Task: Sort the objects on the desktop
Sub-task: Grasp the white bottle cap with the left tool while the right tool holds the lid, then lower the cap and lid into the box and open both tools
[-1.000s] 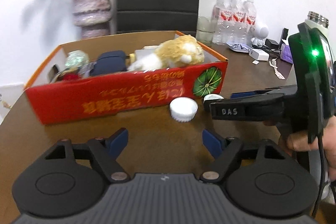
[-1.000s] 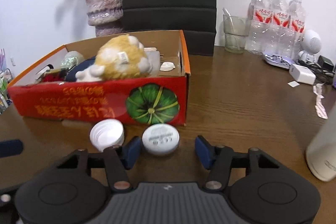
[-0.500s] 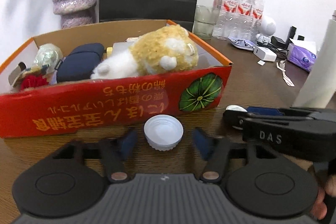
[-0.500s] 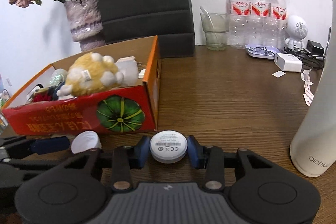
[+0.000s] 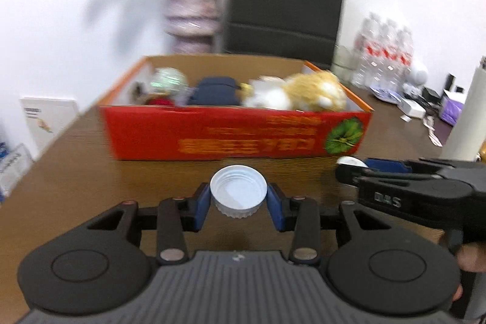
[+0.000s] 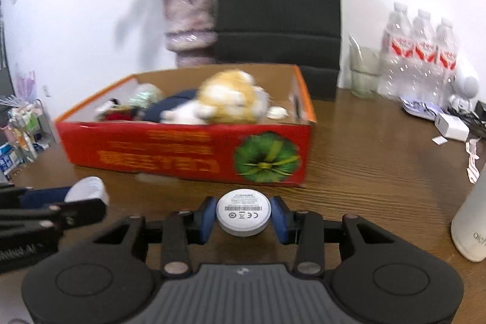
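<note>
White plastic lid (image 5: 238, 191) pinched by left gripper (image 5: 238, 202), white round puck (image 6: 243, 213) pinched by right gripper (image 6: 243, 216); both just off the table (image 6: 379, 172), near front wall of red box (image 6: 182, 148), prob. for dropping in w/ plush toy (image 6: 227, 102).

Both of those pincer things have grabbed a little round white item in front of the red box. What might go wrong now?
1. The left gripper pinches the white cap only at its ribbed rim; a smooth round piece like that could slip out.
2. The right gripper holds the white disc the same way, so a jolt might drop it.
3. The red box is crowded by the plush toy, so dropped pieces may bounce off, and two grippers side by side may bump.
</note>
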The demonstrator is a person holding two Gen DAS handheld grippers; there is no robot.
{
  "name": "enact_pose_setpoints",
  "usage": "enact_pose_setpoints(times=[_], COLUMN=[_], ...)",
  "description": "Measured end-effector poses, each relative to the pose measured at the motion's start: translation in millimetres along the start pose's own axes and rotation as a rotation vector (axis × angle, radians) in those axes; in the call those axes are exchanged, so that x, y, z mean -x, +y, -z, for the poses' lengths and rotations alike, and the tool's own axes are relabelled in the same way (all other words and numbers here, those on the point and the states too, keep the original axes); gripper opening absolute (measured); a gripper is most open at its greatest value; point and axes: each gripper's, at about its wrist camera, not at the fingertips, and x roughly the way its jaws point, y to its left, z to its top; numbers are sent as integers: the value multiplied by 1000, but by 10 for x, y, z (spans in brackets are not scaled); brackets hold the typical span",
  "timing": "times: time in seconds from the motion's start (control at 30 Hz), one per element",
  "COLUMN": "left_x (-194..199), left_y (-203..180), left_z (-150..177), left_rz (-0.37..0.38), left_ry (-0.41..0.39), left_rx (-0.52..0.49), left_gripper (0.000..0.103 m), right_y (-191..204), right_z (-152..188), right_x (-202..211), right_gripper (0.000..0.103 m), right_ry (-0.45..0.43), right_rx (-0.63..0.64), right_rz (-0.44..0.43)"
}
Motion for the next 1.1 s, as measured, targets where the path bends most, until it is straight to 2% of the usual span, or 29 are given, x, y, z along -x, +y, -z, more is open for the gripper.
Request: enact_pose_setpoints(times=[0.13, 0.27, 0.5, 0.67, 0.93, 1.1], left_x=[303, 494, 799, 925, 849, 749], left_y=[226, 304, 269, 248, 346, 392], left_z=[103, 256, 476, 548, 352, -140], left_rz=[-47, -70, -28, 18, 30, 25], left_ry=[-31, -44, -75, -88, -120, -209], left_rx=[34, 28, -12, -26, -5, -36], left_gripper=[41, 41, 41, 41, 41, 41], right_y=[262, 463, 698, 768, 723, 516], right_z=[126, 264, 500, 589, 483, 71], right_x=[316, 589, 959, 1125, 1126, 1129], right_gripper=[38, 38, 38, 38, 38, 38], right_ry=[-43, -70, -99, -104, -117, -171], right_rx=[-27, -31, 10, -5, -10, -4], right_rz=[-29, -43, 40, 46, 56, 69])
